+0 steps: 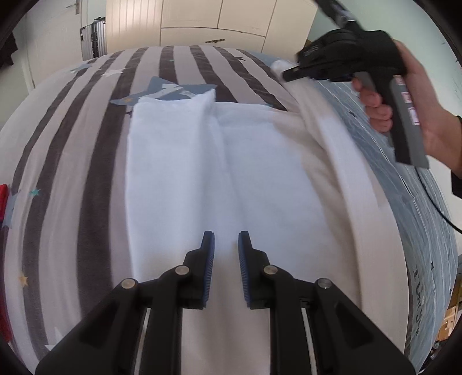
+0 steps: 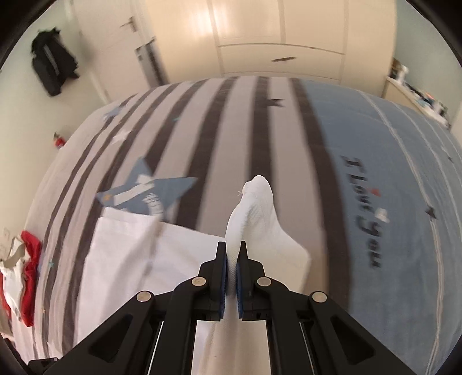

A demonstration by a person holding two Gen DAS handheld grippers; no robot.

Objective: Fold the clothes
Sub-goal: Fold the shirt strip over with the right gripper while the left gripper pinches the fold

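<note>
A white garment (image 1: 179,173) lies spread lengthwise on the striped bedcover (image 1: 72,144), with a raised crease down its middle. My left gripper (image 1: 226,239) stands low over its near end. Its jaws are a narrow gap apart, with the crease's cloth between the blue pads. At the top right a hand (image 1: 427,115) holds my right gripper (image 1: 288,75), which lifts the garment's right edge off the bed. In the right wrist view that gripper (image 2: 232,251) is shut on a white corner (image 2: 257,207), which sticks up past the pads. The rest of the garment (image 2: 124,253) lies to the left.
The bedcover (image 2: 225,129) has grey stripes, a blue star and a blue panel with lettering on the right. Red and white clothes (image 2: 29,259) lie at the bed's left edge. A cream wardrobe (image 1: 216,23) stands beyond the bed, and a dark jacket (image 2: 52,63) hangs on the left wall.
</note>
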